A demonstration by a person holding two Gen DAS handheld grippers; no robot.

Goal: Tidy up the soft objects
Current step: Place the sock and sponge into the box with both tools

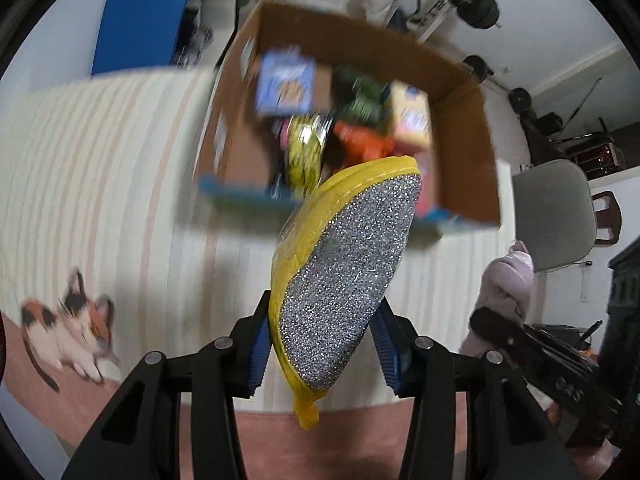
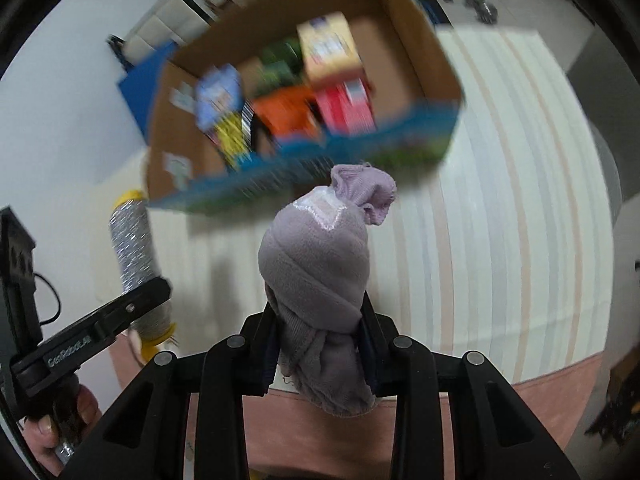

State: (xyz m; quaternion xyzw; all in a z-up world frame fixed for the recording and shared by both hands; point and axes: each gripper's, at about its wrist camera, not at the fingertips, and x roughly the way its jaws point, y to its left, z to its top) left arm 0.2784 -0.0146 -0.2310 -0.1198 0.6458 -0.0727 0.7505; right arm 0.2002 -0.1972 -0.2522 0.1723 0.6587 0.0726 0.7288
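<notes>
My left hand-held gripper (image 1: 320,354) is clamped on a yellow-edged scrubbing sponge (image 1: 344,264) with a silver glittery face; the blue ribbed pads (image 1: 256,360) press its lower part from both sides, and the sponge sticks up and forward out of the jaws, its yellow tail hanging below them. My right hand-held gripper (image 2: 320,354) is closed tight on a rolled lilac sock (image 2: 316,272), squeezed at its lower half, with the bunched cuff pointing away from me at the top. Ahead of both hand-held grippers, past the tips of the things I hold, sits an open cardboard box (image 1: 464,120) on a cream bed cover with pale stripes (image 1: 100,168). The box already holds several things: a blue packet (image 1: 286,84), something green (image 1: 360,100), an orange piece (image 1: 360,142), a yellow-and-black item (image 1: 304,152), and in the right wrist view also a red package (image 2: 346,108) and a tan carton (image 2: 328,46). Their printing is too blurred for me to read, as is the print on the box's blue front edge. To the left of my left hand-held gripper a calico cat toy (image 1: 68,332) lies on the cover, near a pink strip of fabric at the bottom. In the right wrist view the left hand-held gripper shows off to the left with the sponge in it, held by a hand (image 2: 56,420); white lettering on its arm seems to read "GenRobot.AI", though it is small. A grey chair (image 1: 556,216) stands off to the right of my left hand-held gripper.
</notes>
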